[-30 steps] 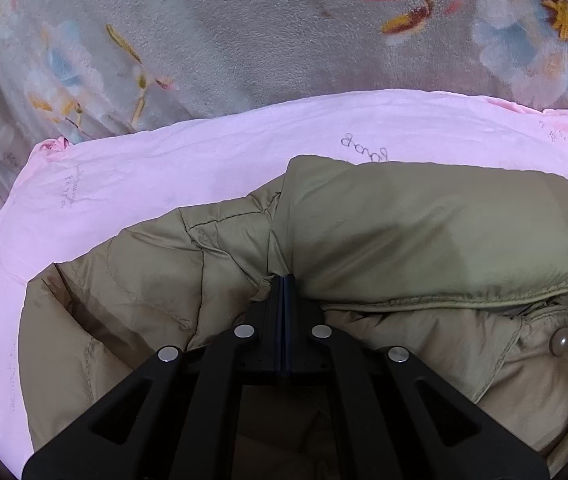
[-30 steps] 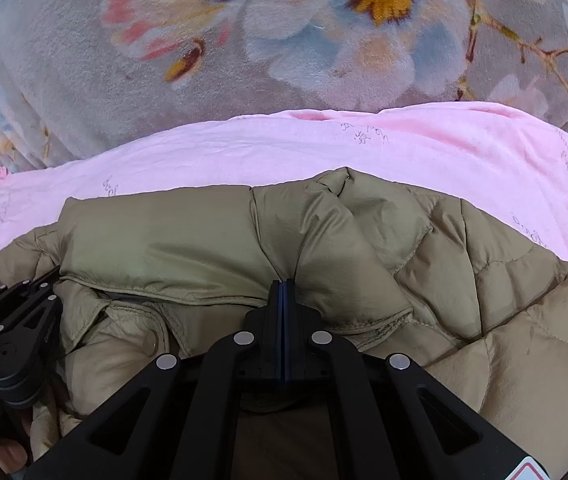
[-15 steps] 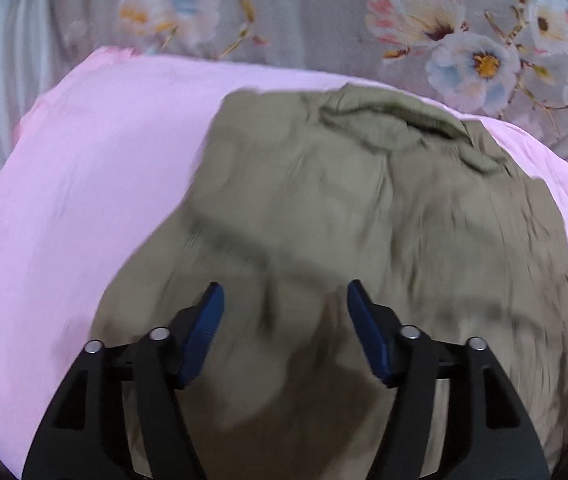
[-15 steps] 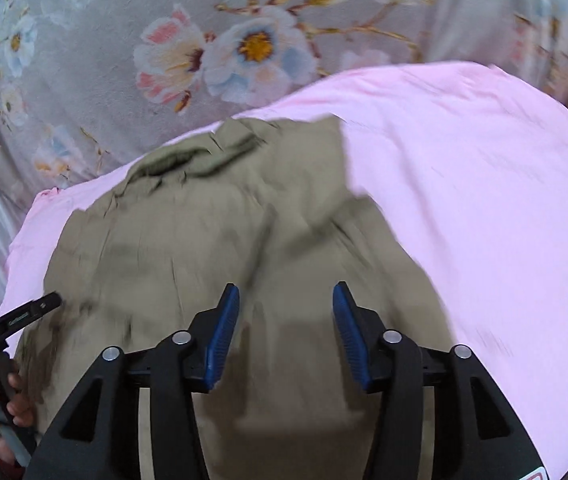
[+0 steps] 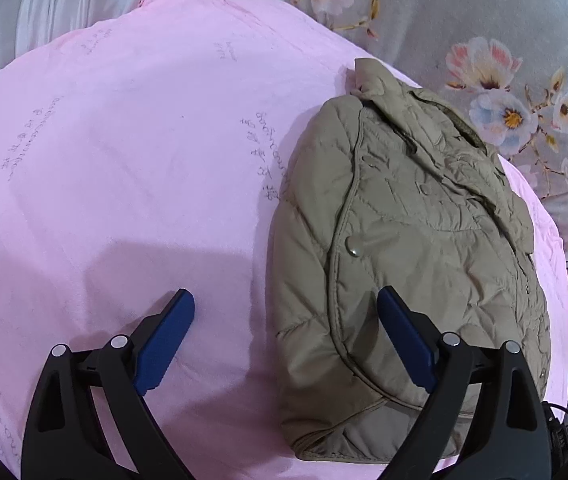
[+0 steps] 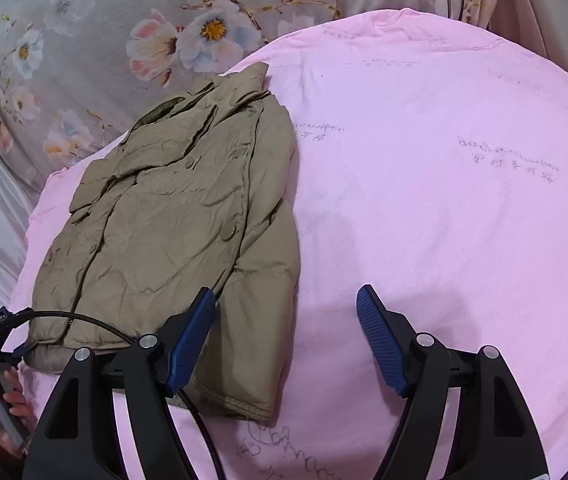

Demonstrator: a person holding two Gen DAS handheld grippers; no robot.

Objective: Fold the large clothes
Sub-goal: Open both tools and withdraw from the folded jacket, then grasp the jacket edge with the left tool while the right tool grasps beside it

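1. The left gripper (image 5: 284, 320) is spread wide with nothing between its pads; its jaws have just been opening.
2. The right gripper (image 6: 286, 318) is likewise spread and empty, its jaws just opened.
3. The folded jacket (image 5: 404, 248) lies flat on the pink sheet (image 5: 124, 160), collar toward the sheet's far edge.
4. Beyond lies a floral blanket (image 6: 84, 60).

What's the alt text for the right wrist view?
A folded khaki quilted puffer jacket lies on a pink printed bedsheet, left of centre. The right gripper, with blue pads, stands open and empty above the jacket's near edge. A grey floral blanket lies behind.
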